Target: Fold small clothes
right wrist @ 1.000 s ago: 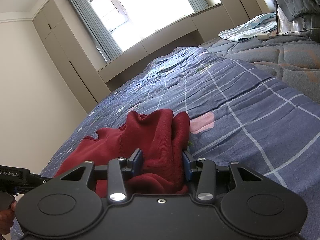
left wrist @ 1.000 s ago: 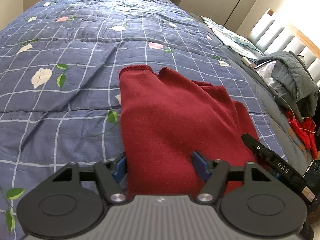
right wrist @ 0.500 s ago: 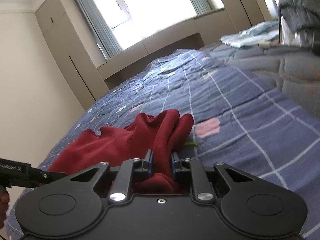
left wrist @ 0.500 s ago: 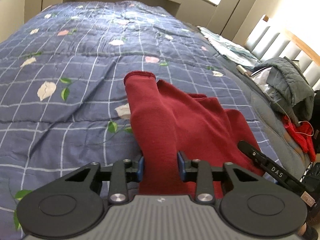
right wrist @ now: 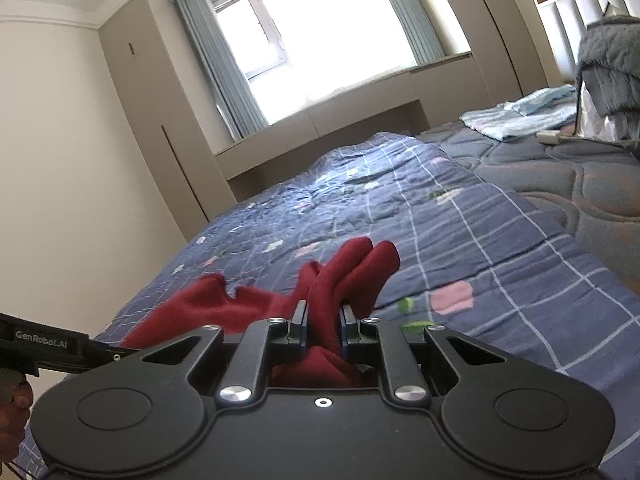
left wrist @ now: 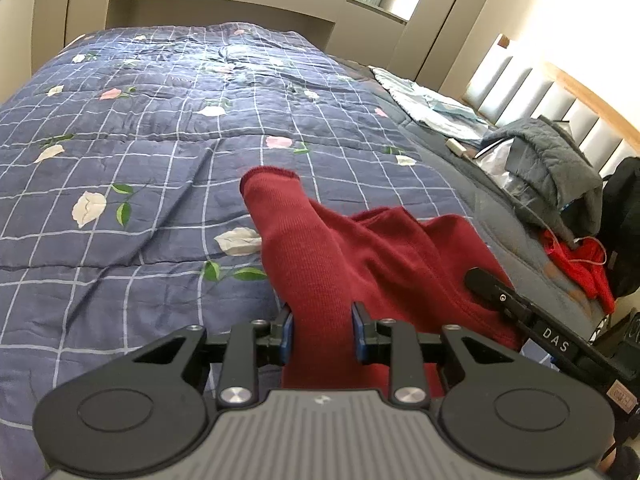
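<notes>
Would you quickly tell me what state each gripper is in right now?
Left gripper: shut on the red garment, having just finished closing.
Right gripper: shut on a bunched fold of the red garment.

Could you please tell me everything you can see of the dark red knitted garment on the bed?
The dark red knitted garment looks like soft, fine-ribbed fabric, with one tubular part ending in a hemmed opening. It is crumpled, not folded, and partly raised off the blue checked floral quilt, its far end still resting there. The left gripper pinches one bunched part and the right gripper another; both have just closed on the cloth. What kind of garment it is cannot be told.
</notes>
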`<action>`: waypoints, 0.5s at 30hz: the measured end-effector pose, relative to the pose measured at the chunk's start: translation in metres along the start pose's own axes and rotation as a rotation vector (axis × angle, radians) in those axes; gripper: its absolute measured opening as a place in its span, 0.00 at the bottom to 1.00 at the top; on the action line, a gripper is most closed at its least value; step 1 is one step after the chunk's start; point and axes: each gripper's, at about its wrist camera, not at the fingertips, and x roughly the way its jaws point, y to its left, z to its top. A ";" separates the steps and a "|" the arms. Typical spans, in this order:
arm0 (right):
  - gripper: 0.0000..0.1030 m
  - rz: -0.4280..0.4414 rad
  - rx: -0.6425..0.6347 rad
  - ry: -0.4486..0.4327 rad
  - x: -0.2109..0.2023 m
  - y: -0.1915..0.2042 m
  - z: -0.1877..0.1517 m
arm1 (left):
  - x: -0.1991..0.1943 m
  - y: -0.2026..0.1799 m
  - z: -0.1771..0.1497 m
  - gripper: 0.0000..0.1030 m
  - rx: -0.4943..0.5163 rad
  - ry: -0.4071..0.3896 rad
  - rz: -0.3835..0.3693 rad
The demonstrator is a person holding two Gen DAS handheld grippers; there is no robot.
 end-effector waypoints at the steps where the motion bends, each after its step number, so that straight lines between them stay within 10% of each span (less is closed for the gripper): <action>1: 0.15 0.008 -0.005 0.000 0.000 0.003 0.001 | -0.002 0.002 0.001 0.30 -0.002 -0.005 0.000; 15: 0.15 0.149 -0.046 -0.031 0.059 0.082 0.010 | -0.044 0.068 0.030 0.29 -0.036 -0.155 0.117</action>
